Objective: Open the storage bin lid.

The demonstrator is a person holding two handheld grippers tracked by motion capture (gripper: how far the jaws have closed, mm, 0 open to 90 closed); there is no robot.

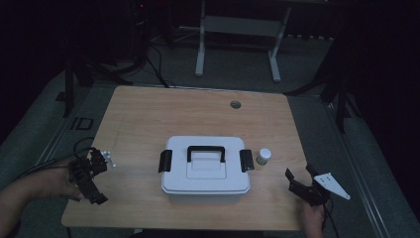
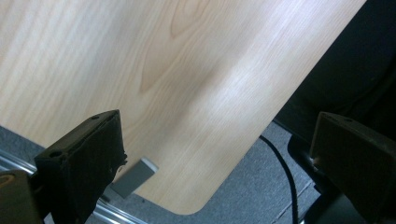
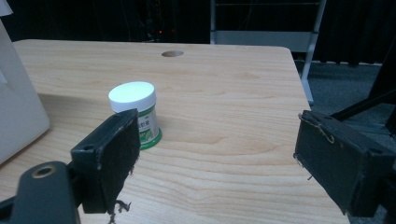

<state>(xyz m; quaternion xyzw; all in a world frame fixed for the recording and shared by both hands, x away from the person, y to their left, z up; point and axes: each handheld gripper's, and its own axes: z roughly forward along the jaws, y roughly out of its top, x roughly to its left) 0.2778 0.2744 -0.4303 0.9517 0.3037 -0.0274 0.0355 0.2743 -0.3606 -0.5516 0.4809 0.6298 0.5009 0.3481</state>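
Note:
A white lidded box (image 1: 205, 171) with a black handle (image 1: 206, 150) and two black side latches stands in the middle of the wooden table (image 1: 148, 114). Just to its right stands a small jar with a white cap (image 1: 264, 156), (image 3: 135, 114), green on its label. My right gripper (image 1: 300, 172), (image 3: 217, 163) hovers open near the table's front right, the jar a short way ahead of its left jaw. My left gripper (image 1: 100, 154), (image 2: 215, 158) is open over the table's front left edge, nothing between its jaws.
A round cable hole (image 1: 235, 104), (image 3: 172, 53) lies near the table's far edge. The box's white side (image 3: 18, 116) fills the left of the right gripper view. Dark floor, cables and a white desk frame (image 1: 237, 44) lie beyond the table.

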